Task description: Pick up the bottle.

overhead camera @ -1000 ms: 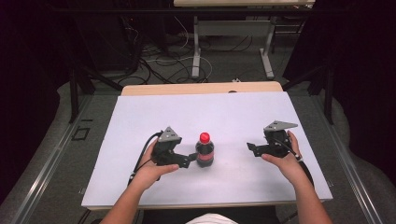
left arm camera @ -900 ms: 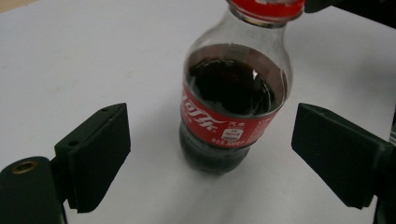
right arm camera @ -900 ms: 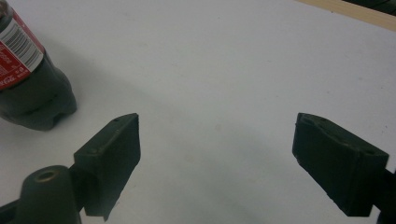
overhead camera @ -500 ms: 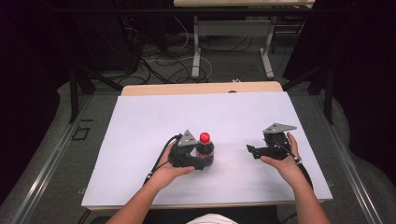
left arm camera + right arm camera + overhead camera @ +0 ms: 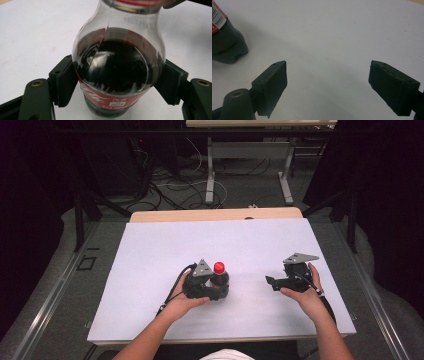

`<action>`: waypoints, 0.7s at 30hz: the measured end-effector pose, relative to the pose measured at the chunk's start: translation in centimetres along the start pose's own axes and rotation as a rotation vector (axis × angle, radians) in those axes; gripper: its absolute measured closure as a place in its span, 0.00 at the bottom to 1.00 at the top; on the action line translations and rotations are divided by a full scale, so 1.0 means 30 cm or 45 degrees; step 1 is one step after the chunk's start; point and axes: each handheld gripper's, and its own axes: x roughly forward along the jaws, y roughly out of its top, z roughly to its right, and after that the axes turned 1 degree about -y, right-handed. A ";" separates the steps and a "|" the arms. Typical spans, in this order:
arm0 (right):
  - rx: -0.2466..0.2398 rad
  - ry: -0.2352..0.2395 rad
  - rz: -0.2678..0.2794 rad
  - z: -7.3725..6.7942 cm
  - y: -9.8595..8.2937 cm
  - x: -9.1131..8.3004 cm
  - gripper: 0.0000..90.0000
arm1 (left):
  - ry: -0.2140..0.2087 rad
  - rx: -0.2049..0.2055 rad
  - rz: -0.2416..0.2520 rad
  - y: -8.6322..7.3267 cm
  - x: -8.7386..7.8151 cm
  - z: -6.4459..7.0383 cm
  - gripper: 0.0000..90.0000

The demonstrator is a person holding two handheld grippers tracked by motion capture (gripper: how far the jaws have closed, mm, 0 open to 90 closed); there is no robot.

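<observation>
Left tongs [image 5: 117, 82] closing round cola bottle [image 5: 118, 65], pads touching both sides at label height; bottle standing upright mid-table [image 5: 150, 250]. Right tongs [image 5: 328, 82] hanging wide open, empty. Tip: squeezing evenly, lifting straight, avoiding tilt.

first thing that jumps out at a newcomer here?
The cola bottle with its red cap, upright near the front middle of the white table, with the left gripper closed around its body. To its right, the right gripper hangs open over bare tabletop, holding nothing.
</observation>
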 end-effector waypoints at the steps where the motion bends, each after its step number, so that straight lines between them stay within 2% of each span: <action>1: 0.001 0.001 0.000 0.000 0.000 0.000 0.17 | 0.000 -0.003 -0.003 0.000 -0.002 0.000 0.31; 2: 0.001 0.001 0.000 0.000 0.000 0.000 0.17 | -0.003 0.005 -0.005 0.000 -0.003 -0.001 0.31; 3: 0.001 -0.001 0.001 0.002 -0.001 0.001 0.17 | -0.006 -0.015 -0.007 -0.001 -0.004 0.001 0.30; 4: -0.002 -0.008 -0.003 0.002 -0.001 0.000 0.17 | -0.020 -0.004 -0.027 0.000 -0.010 -0.003 0.30; 5: -0.002 -0.008 -0.003 0.002 -0.001 0.000 0.17 | -0.011 -0.007 0.000 -0.004 -0.005 -0.001 0.30; 7: 0.003 -0.006 -0.002 0.003 -0.002 -0.001 0.17 | -0.021 -0.012 -0.011 -0.009 -0.010 -0.005 0.30; 8: -0.001 -0.008 -0.002 0.004 -0.002 -0.001 0.17 | -0.025 -0.022 0.009 -0.013 -0.009 -0.006 0.30; 10: 0.004 -0.010 -0.002 0.005 -0.002 -0.001 0.17 | -0.029 -0.023 0.010 -0.019 -0.011 -0.008 0.30; 14: 0.001 -0.008 -0.008 0.004 -0.003 0.000 0.17 | -0.021 -0.006 0.019 -0.020 -0.010 -0.007 0.31; 15: 0.005 -0.009 -0.007 0.003 -0.002 0.000 0.17 | -0.027 0.009 -0.001 -0.017 -0.016 -0.008 0.31; 16: 0.004 -0.010 -0.007 0.003 -0.003 0.000 0.17 | -0.010 0.016 0.022 -0.019 -0.012 -0.004 0.31; 17: -0.001 -0.009 -0.003 0.004 -0.002 0.001 0.17 | -0.016 0.011 0.007 -0.018 -0.015 -0.001 0.32; 19: -0.005 -0.011 -0.007 0.003 -0.003 0.002 0.17 | 0.002 0.033 0.014 -0.016 -0.014 0.002 0.32; 21: 0.002 -0.007 -0.007 0.001 -0.003 0.005 0.17 | 0.006 0.026 0.028 -0.016 -0.009 0.002 0.32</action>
